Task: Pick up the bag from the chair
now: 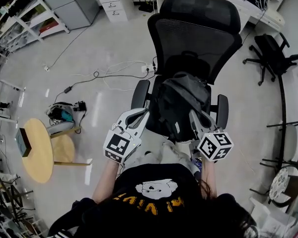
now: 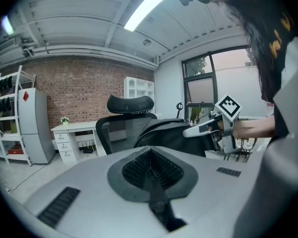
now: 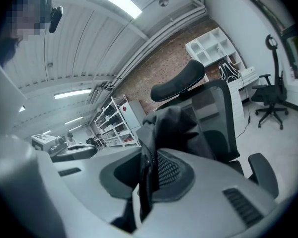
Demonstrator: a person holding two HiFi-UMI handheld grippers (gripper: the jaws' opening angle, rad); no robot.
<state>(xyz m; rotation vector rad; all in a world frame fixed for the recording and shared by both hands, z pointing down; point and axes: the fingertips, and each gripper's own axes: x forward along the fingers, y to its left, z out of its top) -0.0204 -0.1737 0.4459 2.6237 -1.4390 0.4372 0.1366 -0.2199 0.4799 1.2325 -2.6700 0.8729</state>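
A black bag rests on the seat of a black mesh office chair, leaning towards the backrest. My left gripper is at the bag's left side; in the left gripper view its jaws are closed on a dark strap, with the bag just beyond. My right gripper is at the bag's right side. In the right gripper view it is shut on a black strap that runs up to the bag. The person's body hides the seat's front edge.
A round wooden table and a stool stand at the left. Cables trail over the floor behind the chair. A second office chair stands at the far right, a white desk with drawers at the back.
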